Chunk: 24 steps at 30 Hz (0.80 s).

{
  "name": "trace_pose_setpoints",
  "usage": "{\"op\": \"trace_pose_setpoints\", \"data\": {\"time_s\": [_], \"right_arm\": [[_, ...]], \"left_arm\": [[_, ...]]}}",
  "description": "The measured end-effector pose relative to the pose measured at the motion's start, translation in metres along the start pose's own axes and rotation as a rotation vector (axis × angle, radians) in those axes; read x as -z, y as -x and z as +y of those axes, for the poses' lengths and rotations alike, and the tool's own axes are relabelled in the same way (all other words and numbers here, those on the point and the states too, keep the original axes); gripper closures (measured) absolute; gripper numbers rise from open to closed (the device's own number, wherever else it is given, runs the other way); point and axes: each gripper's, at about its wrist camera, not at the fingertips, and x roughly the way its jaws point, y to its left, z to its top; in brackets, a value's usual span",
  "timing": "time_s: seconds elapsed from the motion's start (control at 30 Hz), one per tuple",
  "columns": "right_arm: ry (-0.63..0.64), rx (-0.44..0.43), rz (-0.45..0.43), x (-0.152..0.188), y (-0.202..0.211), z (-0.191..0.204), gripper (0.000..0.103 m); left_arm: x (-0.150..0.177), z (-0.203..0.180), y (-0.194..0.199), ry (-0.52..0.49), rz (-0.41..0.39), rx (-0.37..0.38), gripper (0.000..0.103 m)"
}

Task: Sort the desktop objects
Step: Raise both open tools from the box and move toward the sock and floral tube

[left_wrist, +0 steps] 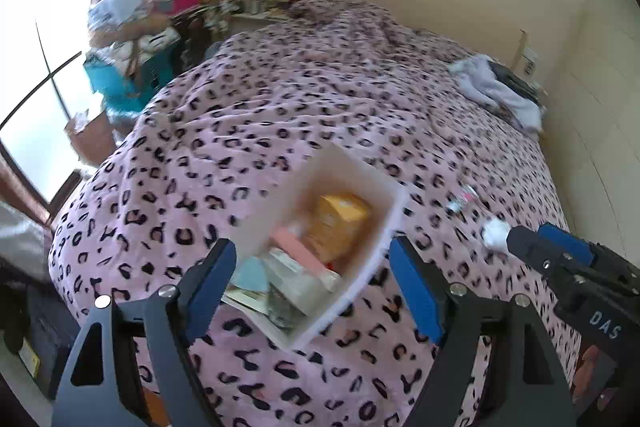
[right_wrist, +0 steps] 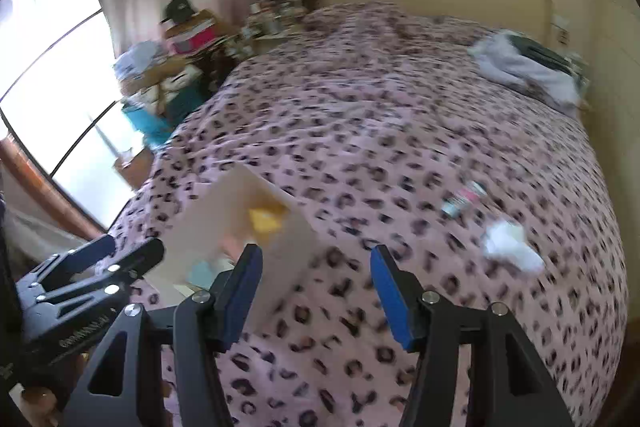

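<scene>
A white open box point(left_wrist: 360, 183) sits on the pink leopard-print bedspread point(left_wrist: 280, 107), holding a yellow packet point(left_wrist: 340, 223), a pink item point(left_wrist: 296, 247) and other small things. My left gripper point(left_wrist: 312, 267) is open and empty, hovering just above the box. The box also shows in the right wrist view point(right_wrist: 208, 223), to the left. My right gripper point(right_wrist: 316, 267) is open and empty above the bedspread point(right_wrist: 360, 107). A small tube point(right_wrist: 464, 199) and a crumpled white tissue point(right_wrist: 508, 239) lie on the bed to its right. The right gripper also shows in the left wrist view point(left_wrist: 560, 259), beside the tissue point(left_wrist: 494, 233).
A pile of grey-white clothes point(right_wrist: 524, 67) lies at the far right of the bed. Cluttered boxes and bags point(right_wrist: 184, 43) stand by the window point(right_wrist: 48, 67) at the far left. A cluttered bedside table point(right_wrist: 280, 7) stands beyond the bed.
</scene>
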Motion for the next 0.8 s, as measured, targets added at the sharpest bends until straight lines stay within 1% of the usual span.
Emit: {"op": "trace_pose_setpoints", "data": {"time_s": [0.1, 0.17, 0.27, 0.43, 0.6, 0.67, 0.8], "right_arm": [[-0.053, 0.057, 0.019, 0.035, 0.005, -0.025, 0.045], [-0.097, 0.091, 0.028, 0.053, 0.005, -0.042, 0.045], [-0.176, 0.157, 0.057, 0.082, 0.003, -0.073, 0.045], [-0.269, 0.231, 0.095, 0.126, 0.002, -0.119, 0.045], [-0.331, 0.295, 0.097, 0.152, 0.004, -0.156, 0.045], [-0.361, 0.300, 0.097, 0.161, 0.004, -0.169, 0.045], [-0.407, 0.300, 0.106, 0.174, -0.004, -0.188, 0.045]], "left_arm": [[0.023, -0.031, -0.007, -0.061, 0.031, 0.015, 0.021], [0.039, -0.053, -0.019, -0.096, 0.078, 0.030, 0.021], [0.059, -0.080, -0.033, -0.139, 0.117, 0.030, 0.021], [0.082, -0.123, -0.046, -0.213, 0.133, 0.041, 0.021], [0.097, -0.159, -0.053, -0.265, 0.136, 0.074, 0.021], [0.102, -0.168, -0.059, -0.274, 0.143, 0.080, 0.019], [0.109, -0.186, -0.074, -0.292, 0.180, 0.086, 0.019]]}}
